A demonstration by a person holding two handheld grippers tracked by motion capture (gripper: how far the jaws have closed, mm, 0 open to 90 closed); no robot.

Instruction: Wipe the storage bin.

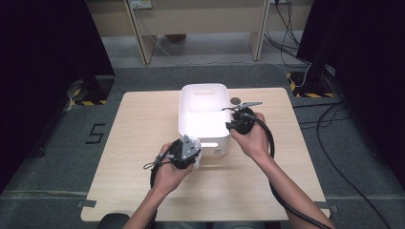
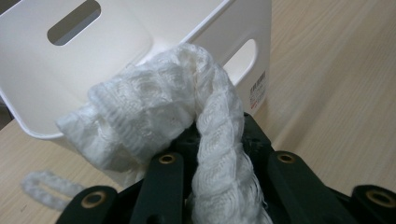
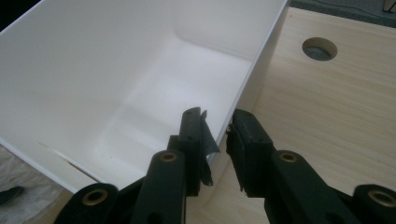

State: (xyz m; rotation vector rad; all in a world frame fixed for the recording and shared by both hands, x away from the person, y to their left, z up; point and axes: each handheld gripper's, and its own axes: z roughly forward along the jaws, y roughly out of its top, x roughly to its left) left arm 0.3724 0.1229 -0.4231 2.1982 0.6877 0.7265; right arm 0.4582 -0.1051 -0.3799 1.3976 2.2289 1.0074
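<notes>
- The left tongs (image 2: 205,154) are clamped on a white knitted cloth (image 2: 154,107), which bunches up between the jaws and folds over their tips; a loose loop of the same cloth (image 2: 44,186) trails onto the bench at the lower left of the left gripper view.
- The right tongs (image 3: 217,140) straddle the right wall of the white bin (image 3: 261,60), 1 jaw inside and 1 outside, set narrow around the rim; whether they truly pinch it I cannot tell. My guess is that this steadies the bin while the cloth goes in.
- In the high view the left tongs (image 1: 187,151) sit at the bin's near left corner with the cloth (image 1: 197,157) low against the near wall, not yet over the rim, and the right tongs (image 1: 237,125) rest on the right wall of the bin (image 1: 203,89).
- The bin stands mid-bench, towards the far edge of the light wooden bench (image 1: 138,143), and its inside looks bare.
- The left gripper view brings out the cloth's cable-like knit, the handle slots and a small label (image 2: 258,91) on the bin (the high view blurs all of that); the right gripper view shows the bin's floor and a round hole (image 3: 319,48) in the bench just beyond.
</notes>
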